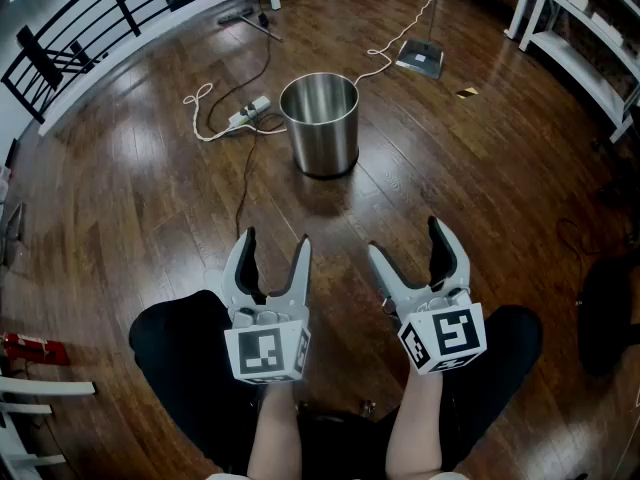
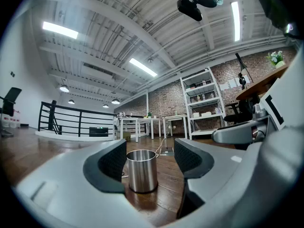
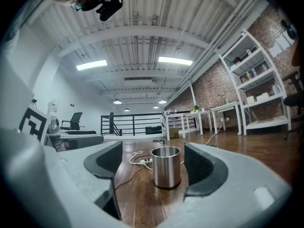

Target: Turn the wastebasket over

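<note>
A shiny steel wastebasket (image 1: 321, 123) stands upright on the wooden floor, its mouth facing up and nothing visible inside. Both grippers hover side by side well short of it, pointing level toward it. My left gripper (image 1: 274, 249) is open, nothing between its jaws. My right gripper (image 1: 408, 241) is open wider, also with nothing in it. Through the left gripper view the wastebasket (image 2: 141, 170) shows in the gap between the jaws, far off. The right gripper view frames the wastebasket (image 3: 166, 167) the same way.
A white power strip (image 1: 250, 111) with looping cables lies on the floor left of the basket. A flat grey device (image 1: 420, 59) sits behind it to the right. Black railing (image 1: 90, 28) runs at far left, white shelving (image 1: 590, 48) at far right. The person's knees are below the grippers.
</note>
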Available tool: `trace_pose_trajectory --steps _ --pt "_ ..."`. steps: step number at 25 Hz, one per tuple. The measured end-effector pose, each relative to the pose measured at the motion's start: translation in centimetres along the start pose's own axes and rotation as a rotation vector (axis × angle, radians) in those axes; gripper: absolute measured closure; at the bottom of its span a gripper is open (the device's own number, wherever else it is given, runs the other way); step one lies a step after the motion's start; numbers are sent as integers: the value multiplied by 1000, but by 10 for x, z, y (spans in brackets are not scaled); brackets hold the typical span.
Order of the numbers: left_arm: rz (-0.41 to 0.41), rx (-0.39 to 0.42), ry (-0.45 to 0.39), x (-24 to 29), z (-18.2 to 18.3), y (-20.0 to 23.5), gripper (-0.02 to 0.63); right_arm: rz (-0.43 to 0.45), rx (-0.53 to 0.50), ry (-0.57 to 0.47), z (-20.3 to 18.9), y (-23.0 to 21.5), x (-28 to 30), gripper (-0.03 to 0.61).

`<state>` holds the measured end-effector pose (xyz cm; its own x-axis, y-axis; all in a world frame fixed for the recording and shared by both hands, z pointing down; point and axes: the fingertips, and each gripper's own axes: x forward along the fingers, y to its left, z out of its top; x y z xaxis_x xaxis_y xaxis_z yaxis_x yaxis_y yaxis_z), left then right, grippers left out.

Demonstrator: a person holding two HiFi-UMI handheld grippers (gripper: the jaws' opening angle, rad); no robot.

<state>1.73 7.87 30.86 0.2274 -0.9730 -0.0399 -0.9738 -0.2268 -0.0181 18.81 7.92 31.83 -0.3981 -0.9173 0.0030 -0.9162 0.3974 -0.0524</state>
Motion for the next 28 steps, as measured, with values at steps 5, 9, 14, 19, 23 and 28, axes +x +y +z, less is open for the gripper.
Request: trace_pose_trajectory --steps 5,9,14,19,23,28 --pt "-73 26 -15 45 2 45 285 -10 -69 5 18 1 52 184" --pt "-129 8 -24 83 -2 81 285 -6 -145 7 30 11 101 184" --pt "-177 17 -34 136 3 128 285 30 -237 48 47 27 174 184" --pt "-212 9 -53 179 14 169 285 30 -281 44 59 45 221 184" --pt "-240 -59 -87 206 19 179 287 35 -306 77 45 56 241 184" --pt "-280 -108 -93 240 7 169 287 2 -288 109 31 31 258 184"
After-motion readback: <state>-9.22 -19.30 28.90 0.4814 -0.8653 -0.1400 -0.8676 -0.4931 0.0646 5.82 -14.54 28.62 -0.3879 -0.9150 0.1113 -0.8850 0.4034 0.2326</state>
